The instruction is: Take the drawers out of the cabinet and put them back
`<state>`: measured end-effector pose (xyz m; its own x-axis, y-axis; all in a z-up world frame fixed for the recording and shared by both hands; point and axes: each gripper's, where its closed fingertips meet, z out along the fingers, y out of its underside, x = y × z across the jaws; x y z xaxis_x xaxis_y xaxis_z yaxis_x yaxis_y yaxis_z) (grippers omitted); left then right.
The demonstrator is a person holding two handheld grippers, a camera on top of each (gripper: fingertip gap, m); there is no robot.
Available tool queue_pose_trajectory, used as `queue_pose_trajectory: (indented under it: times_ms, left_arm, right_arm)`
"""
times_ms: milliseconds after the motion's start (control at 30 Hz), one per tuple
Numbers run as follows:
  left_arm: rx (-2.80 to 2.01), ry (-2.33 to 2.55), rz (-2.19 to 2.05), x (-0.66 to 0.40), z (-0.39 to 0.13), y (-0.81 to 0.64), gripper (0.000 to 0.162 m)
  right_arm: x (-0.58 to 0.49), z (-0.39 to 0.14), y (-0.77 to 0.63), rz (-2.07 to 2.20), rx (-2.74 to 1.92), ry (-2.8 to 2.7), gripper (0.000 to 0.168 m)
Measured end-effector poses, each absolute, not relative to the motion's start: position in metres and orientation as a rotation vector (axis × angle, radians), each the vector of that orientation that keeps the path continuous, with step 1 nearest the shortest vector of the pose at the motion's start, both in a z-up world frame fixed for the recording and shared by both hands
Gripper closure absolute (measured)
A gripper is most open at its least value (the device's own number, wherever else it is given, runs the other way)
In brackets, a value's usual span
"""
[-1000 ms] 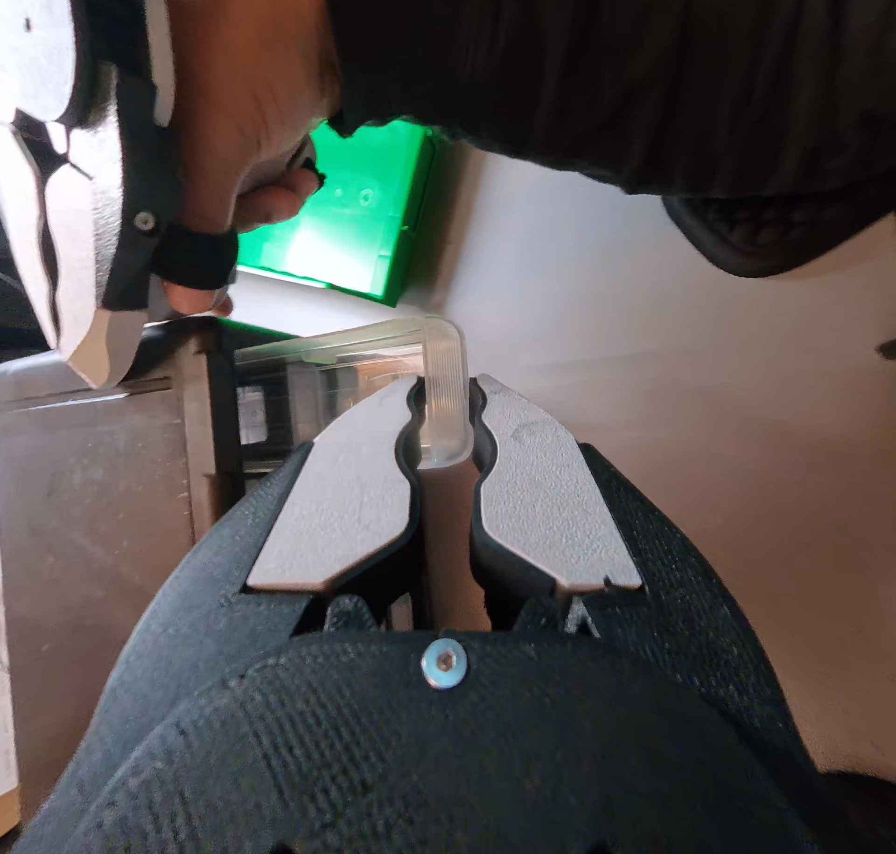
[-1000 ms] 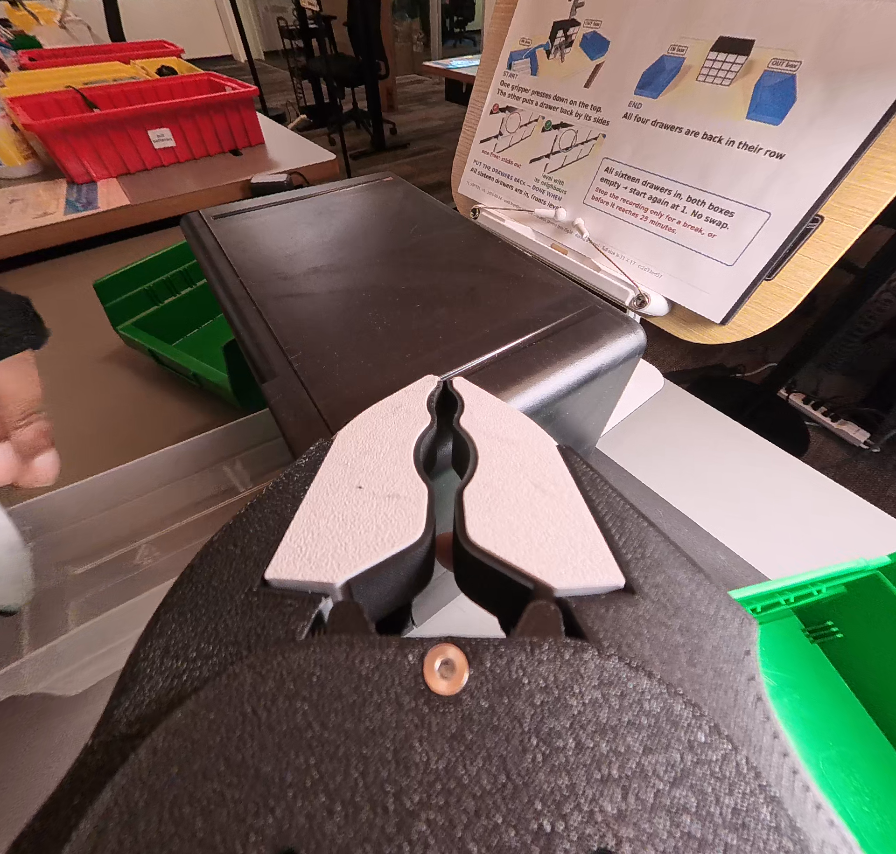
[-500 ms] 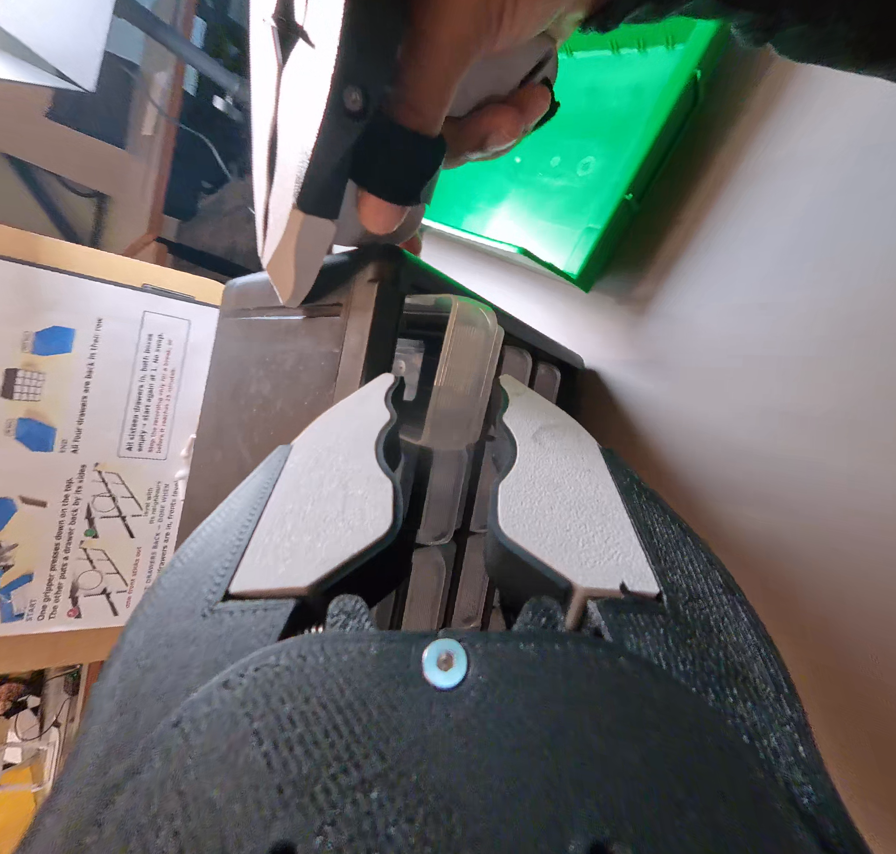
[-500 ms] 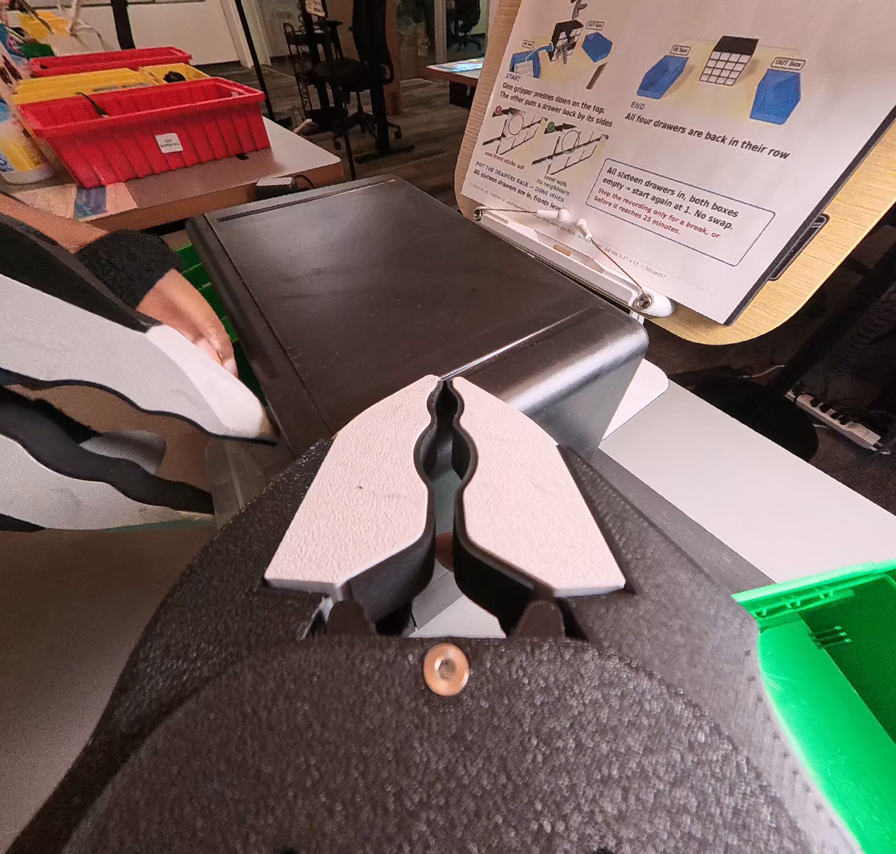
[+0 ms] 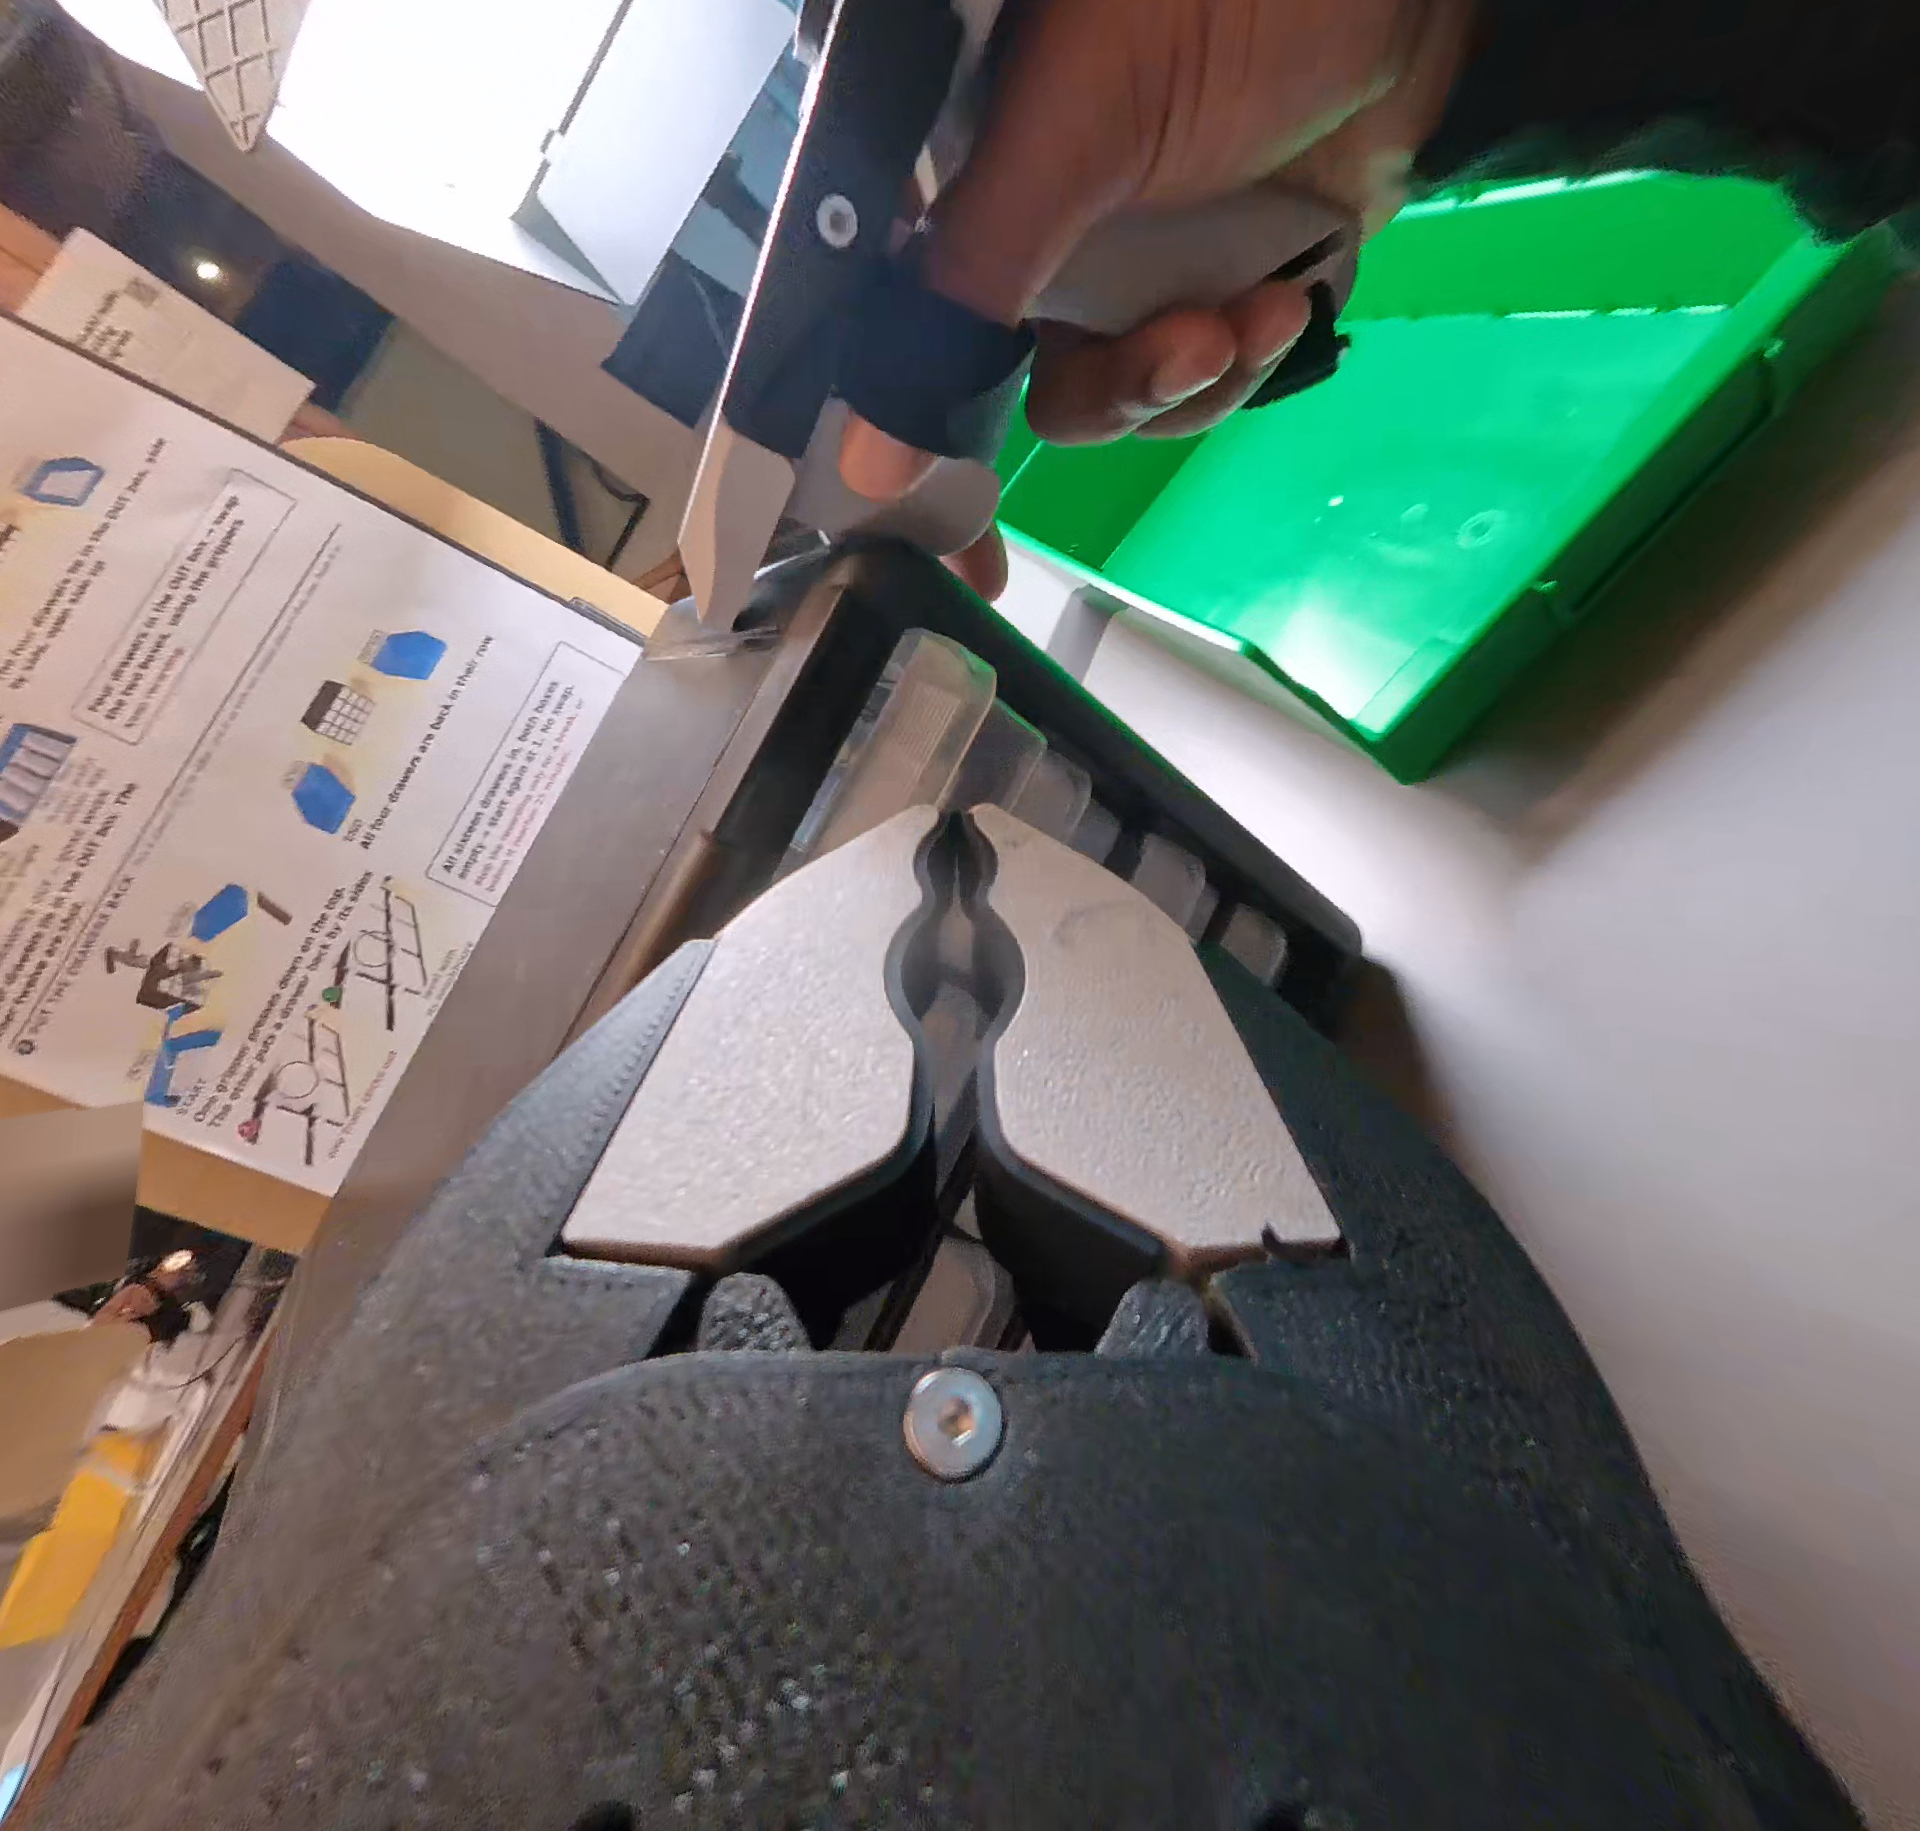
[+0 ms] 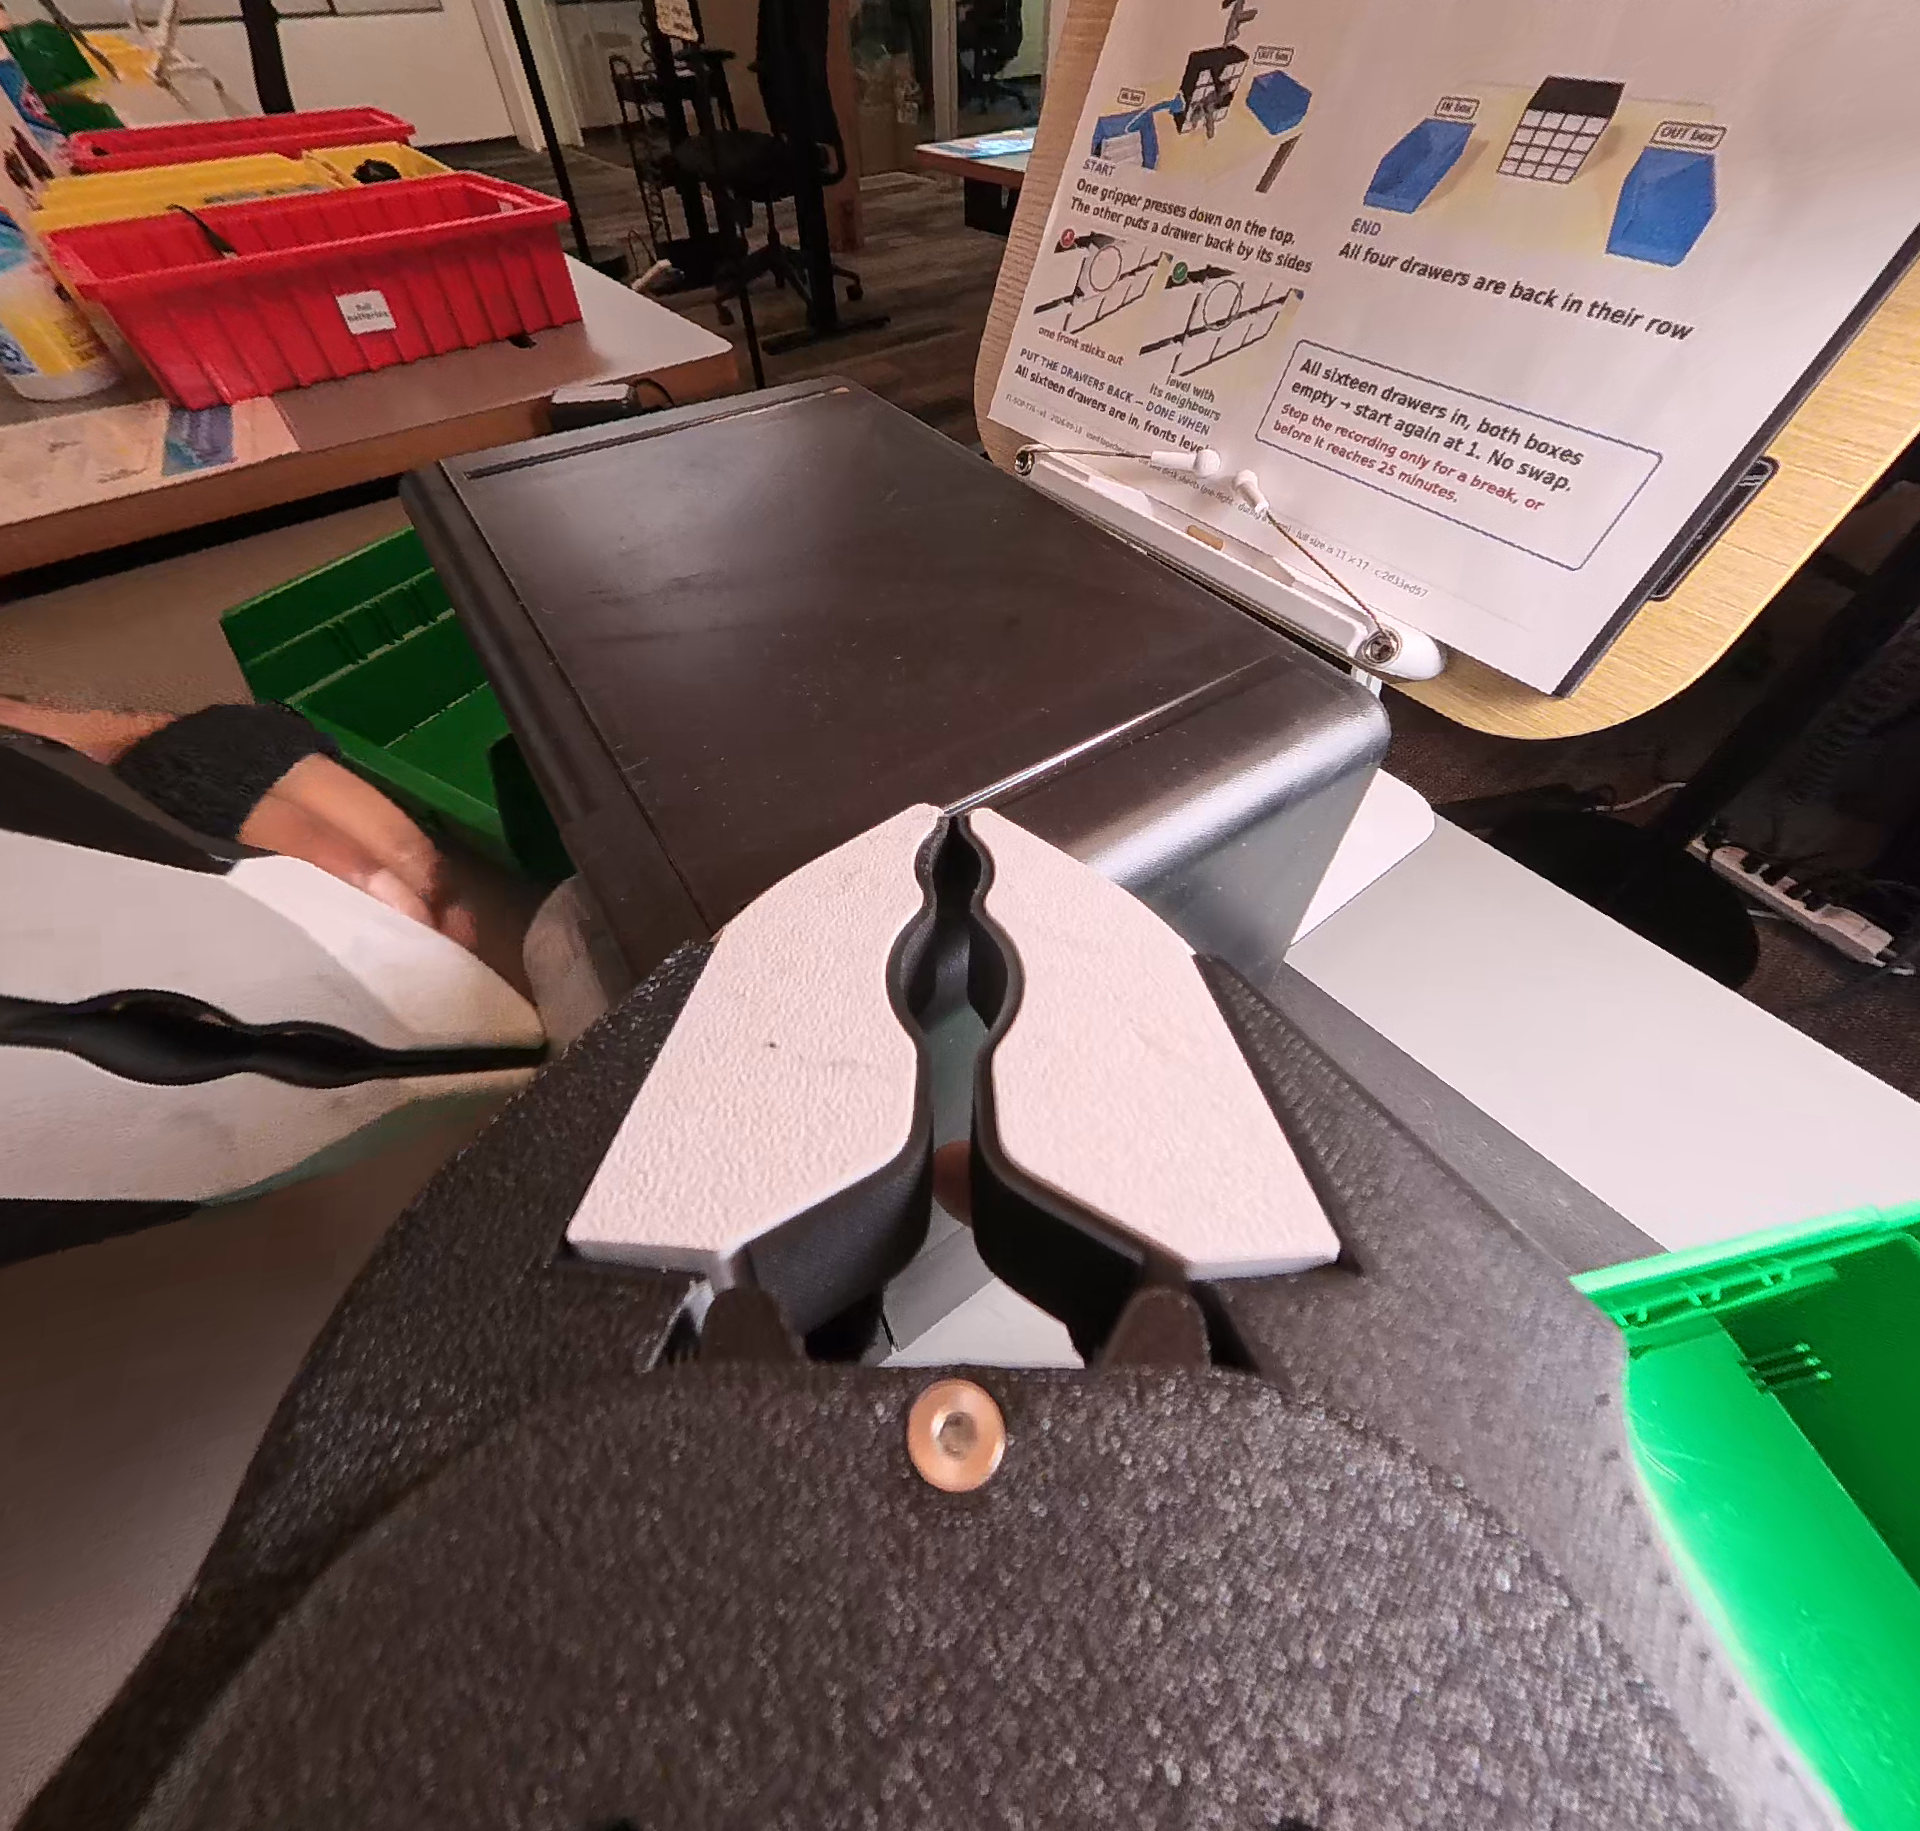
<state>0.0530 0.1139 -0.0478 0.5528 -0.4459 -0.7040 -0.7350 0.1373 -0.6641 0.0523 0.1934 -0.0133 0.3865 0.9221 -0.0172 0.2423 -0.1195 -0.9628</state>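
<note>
Keep your right hand-held gripper, fingers together and holding nothing, pressed on the cabinet top. Left hand-held gripper, fingers together and empty, sits just before the cabinet front; nudge the clear drawer, standing proud in the cabinet's top row, flush with its neighbours.
</note>
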Motion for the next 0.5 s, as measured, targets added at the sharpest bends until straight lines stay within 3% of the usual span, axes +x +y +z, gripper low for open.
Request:
queue_pose_trajectory:
  times_ms: [33, 500]
  left_arm:
    - [-1.494, 1.048, 0.3, 0.053, -0.049, 0.118, 0.162]
    - [-1.531, 0.951, 0.248, 0.045, -0.06, 0.131, 0.159]
  right_arm:
    - [0.052, -0.013, 0.193, 0.825, -1.611, -1.057, 0.168]
    - [0.052, -0.013, 0.193, 0.838, -1.607, -1.057, 0.168]
